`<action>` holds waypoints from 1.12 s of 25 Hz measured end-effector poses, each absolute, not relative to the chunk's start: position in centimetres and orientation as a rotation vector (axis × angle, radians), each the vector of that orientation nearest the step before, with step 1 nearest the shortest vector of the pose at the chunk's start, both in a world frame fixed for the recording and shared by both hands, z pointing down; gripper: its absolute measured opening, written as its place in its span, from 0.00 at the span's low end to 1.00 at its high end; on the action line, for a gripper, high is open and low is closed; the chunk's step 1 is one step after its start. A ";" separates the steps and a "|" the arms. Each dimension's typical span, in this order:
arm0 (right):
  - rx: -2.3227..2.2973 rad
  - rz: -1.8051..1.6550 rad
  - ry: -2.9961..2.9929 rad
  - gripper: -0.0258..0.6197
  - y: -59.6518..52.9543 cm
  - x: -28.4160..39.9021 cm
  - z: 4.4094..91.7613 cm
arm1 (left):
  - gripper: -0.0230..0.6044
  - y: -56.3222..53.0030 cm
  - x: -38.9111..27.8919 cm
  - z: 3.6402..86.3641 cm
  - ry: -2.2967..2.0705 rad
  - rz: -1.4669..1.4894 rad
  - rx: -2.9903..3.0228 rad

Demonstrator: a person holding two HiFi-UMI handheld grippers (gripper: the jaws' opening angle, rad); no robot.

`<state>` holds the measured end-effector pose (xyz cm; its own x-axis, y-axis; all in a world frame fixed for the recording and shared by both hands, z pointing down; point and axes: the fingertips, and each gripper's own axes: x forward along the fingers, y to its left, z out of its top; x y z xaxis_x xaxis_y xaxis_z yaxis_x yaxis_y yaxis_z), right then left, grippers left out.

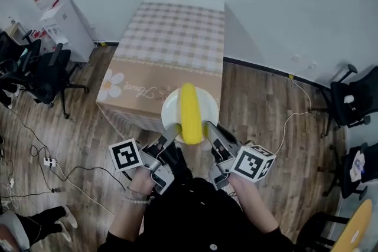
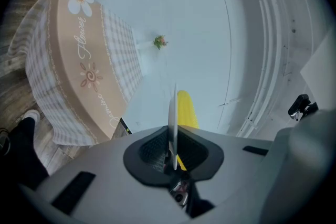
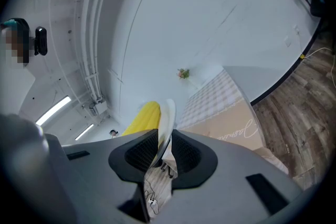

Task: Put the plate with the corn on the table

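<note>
Holding the plate (image 1: 170, 108) up in the air, just in front of the worktop (image 1: 171, 32) and not yet on it, so easy to spill from here. Could tip with one hand lower than the other, and then send the corn (image 1: 190, 110) rolling off onto the floor (image 1: 260, 109), with nothing to stop it but a low rim. Could also slip out of such a thin pinch, or bump the edge of the worktop if brought in too low. Pinched on the left rim by the fingers of the left gripper (image 1: 175, 129), closed narrow on that thin edge. Pinched the same way on the right rim by the fingers of the right gripper (image 1: 209, 127). Looks small, round and white, thin and shallow, and about flat right now. Carries one long piece of bright yellow corn, lying straight down the middle and reaching nearly from rim to rim. Looks hard and smooth, so likely to slide a little in the fingers. Best set down slowly, both sides together, well in from the worktop's edge.
</note>
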<state>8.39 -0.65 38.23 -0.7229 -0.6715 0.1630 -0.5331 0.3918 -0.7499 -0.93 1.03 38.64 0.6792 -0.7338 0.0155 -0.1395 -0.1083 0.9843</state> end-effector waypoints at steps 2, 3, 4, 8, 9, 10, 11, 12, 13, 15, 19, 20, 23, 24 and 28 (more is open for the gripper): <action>-1.093 -1.243 2.475 0.21 -2.0 8.4 38.2 | 0.09 -0.4 -0.9 38.6 -0.720 -0.579 1.628; -1.097 -1.245 2.473 0.21 -2.7 8.5 38.1 | 0.09 -1.1 -0.8 38.5 -0.717 -0.575 1.630; -1.102 -1.246 2.472 0.21 -3.2 8.6 38.1 | 0.09 -1.7 -0.7 38.4 -0.715 -0.571 1.631; -1.121 -1.253 2.460 0.21 -5.4 8.9 38.0 | 0.09 -3.9 -0.4 38.3 -0.704 -0.557 1.627; -1.126 -1.254 2.456 0.21 -6.0 8.9 38.0 | 0.09 -4.6 -0.4 38.3 -0.701 -0.552 1.627; -1.131 -1.254 2.451 0.21 -6.6 8.8 38.0 | 0.09 -5.3 -0.5 38.3 -0.697 -0.549 1.629; -1.137 -1.253 2.447 0.21 -7.2 8.7 38.0 | 0.09 -6.0 -0.6 38.4 -0.692 -0.546 1.631; -1.144 -1.253 2.440 0.21 -7.9 8.6 38.1 | 0.09 -6.7 -0.7 38.5 -0.687 -0.542 1.632; -1.152 -1.254 2.433 0.21 -8.6 8.5 38.2 | 0.09 -7.4 -0.8 38.5 -0.682 -0.538 1.631; -1.167 -1.263 2.419 0.21 -10.3 8.5 38.1 | 0.09 -9.2 -0.9 38.4 -0.674 -0.527 1.624; -1.196 -1.286 2.403 0.21 -13.5 8.4 37.9 | 0.09 -12.6 -1.0 38.3 -0.665 -0.493 1.626; -1.202 -1.284 2.403 0.21 -13.6 8.3 38.0 | 0.09 -12.8 -1.1 38.5 -0.662 -0.490 1.631; -1.215 -1.271 2.401 0.21 -11.9 7.9 39.1 | 0.09 -11.1 -1.5 39.4 -0.648 -0.494 1.642; -1.221 -1.268 2.400 0.21 -11.4 7.8 39.5 | 0.09 -10.7 -1.7 39.8 -0.645 -0.492 1.646; -1.255 -1.271 2.393 0.21 -11.7 7.1 40.5 | 0.09 -11.2 -2.3 40.8 -0.634 -0.471 1.660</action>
